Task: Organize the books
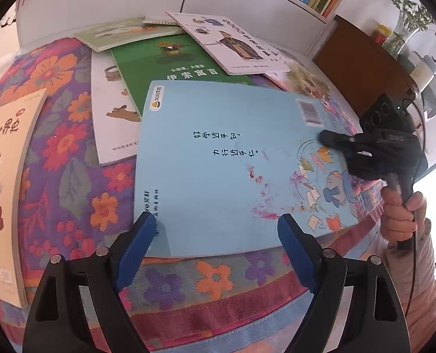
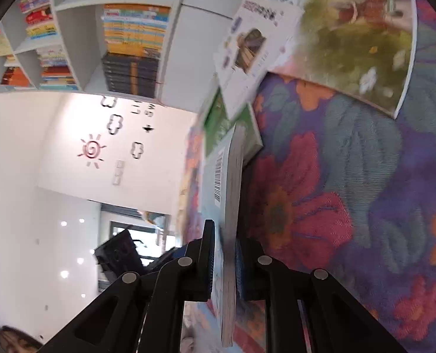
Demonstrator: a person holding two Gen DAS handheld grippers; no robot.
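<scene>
A light blue book [image 1: 218, 161] lies back cover up on a flowered cloth [image 1: 70, 147], over a green book [image 1: 170, 64] and a white one [image 1: 112, 123]. My left gripper [image 1: 218, 223] stands open above the blue book's near edge, its blue pads [image 1: 138, 244] wide apart and holding nothing. My right gripper [image 1: 325, 138], held by a hand [image 1: 400, 217], comes in from the right and is shut on the blue book's right edge by the barcode. In the right wrist view the page edge of the blue book [image 2: 232, 194] sits pinched in the right gripper [image 2: 226, 235].
Several more books lie scattered: a white-covered one [image 1: 232, 41] on the green book, a pale green one [image 1: 123, 32] at the back, a cream one [image 1: 3, 176] at the left, a grassy-covered one [image 2: 350, 35]. A white bookshelf [image 2: 129, 44] full of books stands behind. A brown cabinet [image 1: 362, 64] is at the right.
</scene>
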